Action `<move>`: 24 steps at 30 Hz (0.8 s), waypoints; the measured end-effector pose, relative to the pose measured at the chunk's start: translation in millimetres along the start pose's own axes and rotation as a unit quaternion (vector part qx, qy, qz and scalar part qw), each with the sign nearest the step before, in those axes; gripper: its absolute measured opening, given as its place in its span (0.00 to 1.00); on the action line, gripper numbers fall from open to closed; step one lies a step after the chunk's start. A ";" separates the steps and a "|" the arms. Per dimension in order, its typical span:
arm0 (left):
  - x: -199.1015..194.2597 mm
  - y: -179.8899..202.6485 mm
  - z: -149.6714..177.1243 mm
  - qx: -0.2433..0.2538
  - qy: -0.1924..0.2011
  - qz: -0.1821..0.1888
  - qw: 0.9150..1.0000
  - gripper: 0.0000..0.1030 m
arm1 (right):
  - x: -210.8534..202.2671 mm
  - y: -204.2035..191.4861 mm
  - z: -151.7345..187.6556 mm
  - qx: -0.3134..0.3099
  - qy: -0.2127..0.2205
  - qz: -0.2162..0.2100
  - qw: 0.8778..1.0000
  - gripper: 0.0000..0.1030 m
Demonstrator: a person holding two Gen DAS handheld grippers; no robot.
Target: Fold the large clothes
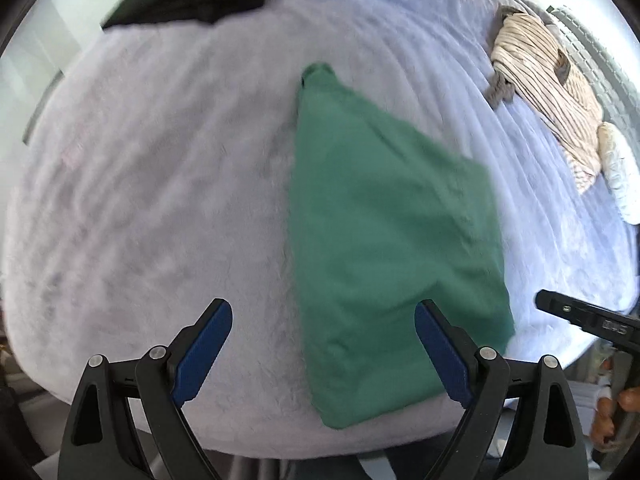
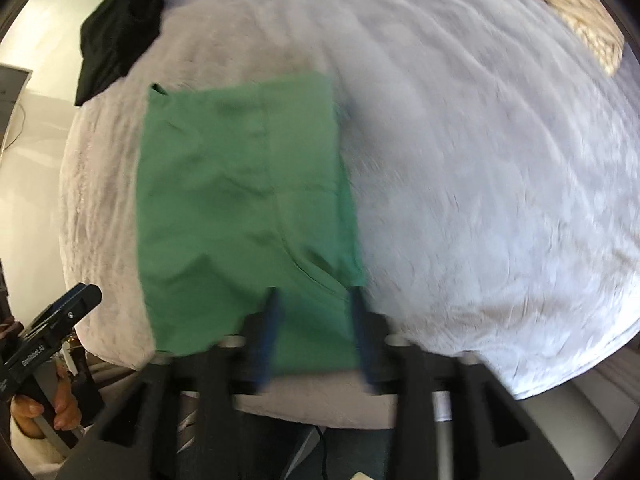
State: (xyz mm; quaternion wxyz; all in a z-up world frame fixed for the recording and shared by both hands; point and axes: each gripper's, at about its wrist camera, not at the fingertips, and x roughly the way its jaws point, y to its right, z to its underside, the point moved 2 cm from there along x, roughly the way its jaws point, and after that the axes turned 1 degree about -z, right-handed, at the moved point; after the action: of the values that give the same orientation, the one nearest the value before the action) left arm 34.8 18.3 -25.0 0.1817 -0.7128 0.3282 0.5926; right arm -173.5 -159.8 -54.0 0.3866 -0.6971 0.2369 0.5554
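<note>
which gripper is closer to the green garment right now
Right. The right gripper hovers open over the green garment's near edge, fingers above the cloth. The left gripper is open too, with only one finger overlapping the garment's left edge.

The folded green cloth garment looks matt, soft and lightly creased. It lies on a pale lilac bed cover with a fuzzy, plush nap. The left gripper has matt black plastic arms, smooth blue fingers and dull metal pivot pins.
</note>
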 end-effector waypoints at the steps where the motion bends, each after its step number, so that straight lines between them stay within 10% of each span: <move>1: -5.5 2.3 -3.2 0.005 0.009 -0.010 1.000 0.91 | -4.9 -5.4 1.6 -0.005 0.008 0.002 1.000 0.60; 24: -44.0 38.9 -6.5 0.034 0.054 -0.041 0.997 1.00 | -55.8 -56.4 -14.2 -0.056 0.105 0.094 0.988 0.85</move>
State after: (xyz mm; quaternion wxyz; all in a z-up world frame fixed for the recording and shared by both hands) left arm 9.3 -2.8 24.0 0.2119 -0.7504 0.3275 0.5336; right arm -137.5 -143.5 16.2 0.2654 -0.7469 0.3095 0.5253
